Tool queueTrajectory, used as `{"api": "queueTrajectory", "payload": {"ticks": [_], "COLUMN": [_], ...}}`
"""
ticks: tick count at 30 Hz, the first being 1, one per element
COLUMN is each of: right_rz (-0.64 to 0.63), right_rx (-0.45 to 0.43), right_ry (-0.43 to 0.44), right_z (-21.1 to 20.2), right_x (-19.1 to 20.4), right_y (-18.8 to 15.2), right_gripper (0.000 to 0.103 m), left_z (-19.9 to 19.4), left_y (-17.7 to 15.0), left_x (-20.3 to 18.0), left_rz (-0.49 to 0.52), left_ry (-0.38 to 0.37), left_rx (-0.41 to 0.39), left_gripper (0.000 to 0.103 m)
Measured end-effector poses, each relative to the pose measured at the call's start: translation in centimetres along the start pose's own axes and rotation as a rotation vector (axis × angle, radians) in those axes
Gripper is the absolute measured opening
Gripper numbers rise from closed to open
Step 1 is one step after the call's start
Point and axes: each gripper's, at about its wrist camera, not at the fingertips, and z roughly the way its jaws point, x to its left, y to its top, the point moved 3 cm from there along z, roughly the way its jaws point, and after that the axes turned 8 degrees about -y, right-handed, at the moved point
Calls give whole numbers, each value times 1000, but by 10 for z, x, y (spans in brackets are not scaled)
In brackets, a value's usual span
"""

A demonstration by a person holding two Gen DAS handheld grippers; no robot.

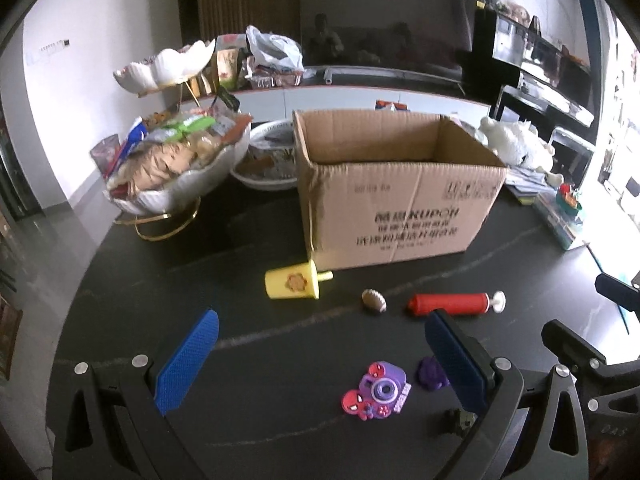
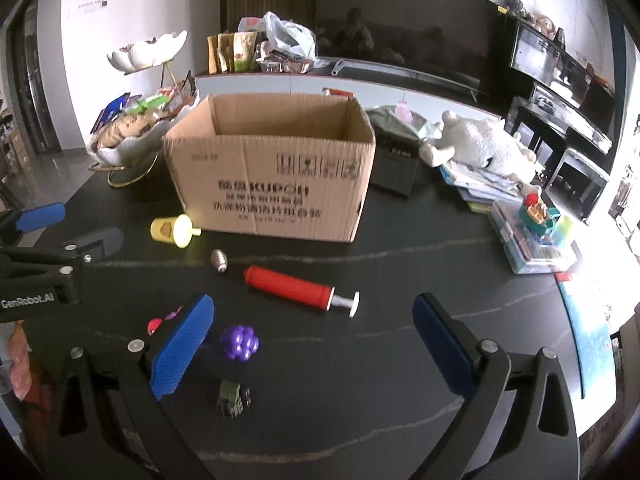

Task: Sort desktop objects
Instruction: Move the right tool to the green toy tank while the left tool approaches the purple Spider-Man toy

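Nothing's in the cardboard box (image 2: pixel 272 168) yet from what I can see; left gripper (image 1: pixel 320 364) hangs wide open and empty, with the purple camera toy (image 1: pixel 378 392) lying just ahead between its fingers, so that arm's nearer. Right gripper (image 2: pixel 312 348) is spread open too; the red pump (image 2: pixel 296 286) lies ahead of it, long axis crosswise, toward the table's (image 2: pixel 400 360) middle.

Left wrist view: looks forward and down along the left gripper (image 1: pixel 320 360) from low over the dark table (image 1: pixel 260 408), facing the open cardboard box (image 1: pixel 400 208).
Left view nearness: the purple toy camera (image 1: pixel 376 390) lies close under the lens; the box stands farther back.
Right wrist view: looks the same way along the right gripper (image 2: pixel 314 346), set just to the right.
Right view nearness: the green toy car (image 2: pixel 234 398) lies closest.
Shared: the box (image 2: pixel 272 184), the red pump (image 1: pixel 454 304) (image 2: pixel 294 286), the small football (image 1: pixel 374 301) (image 2: pixel 219 260), the yellow popsicle toy (image 1: pixel 294 281) (image 2: pixel 172 230).
Cross-sight: each view catches the other gripper at its edge.
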Motion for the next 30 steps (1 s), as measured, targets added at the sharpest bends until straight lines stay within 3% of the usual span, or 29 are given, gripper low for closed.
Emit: {"api": "queueTrajectory", "payload": {"ticks": [24, 30], "right_rz": [-27, -52], "right_rx": [109, 138], "right_ry": [80, 94], "right_z": [7, 14], "right_x": [31, 40], "right_y": [-57, -68], "right_gripper": [95, 87], "left_z": [23, 27], "left_y": [-38, -45], "left_x": [-7, -8], "left_rz": [-22, -26], "left_ry": [-72, -57], "left_rx": [100, 91], "left_gripper": [102, 102]}}
